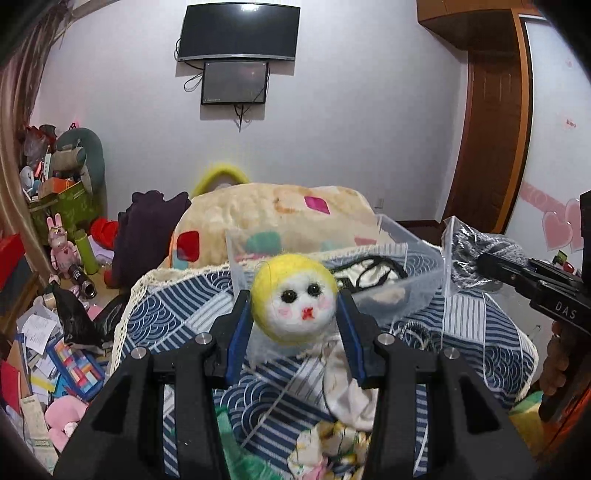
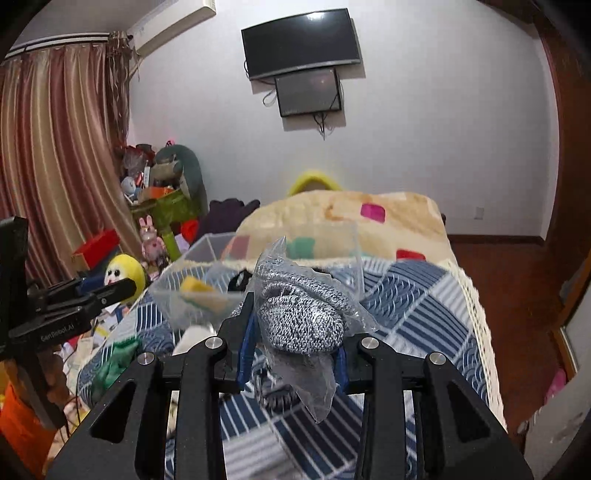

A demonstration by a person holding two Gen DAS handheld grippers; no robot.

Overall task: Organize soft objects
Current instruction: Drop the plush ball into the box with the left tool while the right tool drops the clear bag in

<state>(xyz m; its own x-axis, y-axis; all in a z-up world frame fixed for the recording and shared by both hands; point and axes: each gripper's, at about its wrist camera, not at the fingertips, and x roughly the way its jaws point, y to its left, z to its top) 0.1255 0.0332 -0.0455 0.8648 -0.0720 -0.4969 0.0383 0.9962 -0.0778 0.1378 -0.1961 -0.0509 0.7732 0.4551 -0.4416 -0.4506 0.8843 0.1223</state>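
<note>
A dark television (image 1: 238, 31) hangs on the far white wall, with a smaller screen (image 1: 235, 83) mounted just below it and cables dangling under both. Striped brown curtains (image 2: 55, 147) cover the left side of the room. A wooden door (image 1: 491, 122) stands at the far right. Below the curtains, on the left, the floor (image 1: 40, 332) is strewn with papers, beside a green box (image 1: 70, 206) heaped with odds and ends and a pink rabbit figure (image 1: 61, 243) near it.

A yellow-and-white felt doll head (image 1: 294, 300) faces the camera, upright — beside it, bagged grey knit socks (image 2: 301, 317), folded.
</note>
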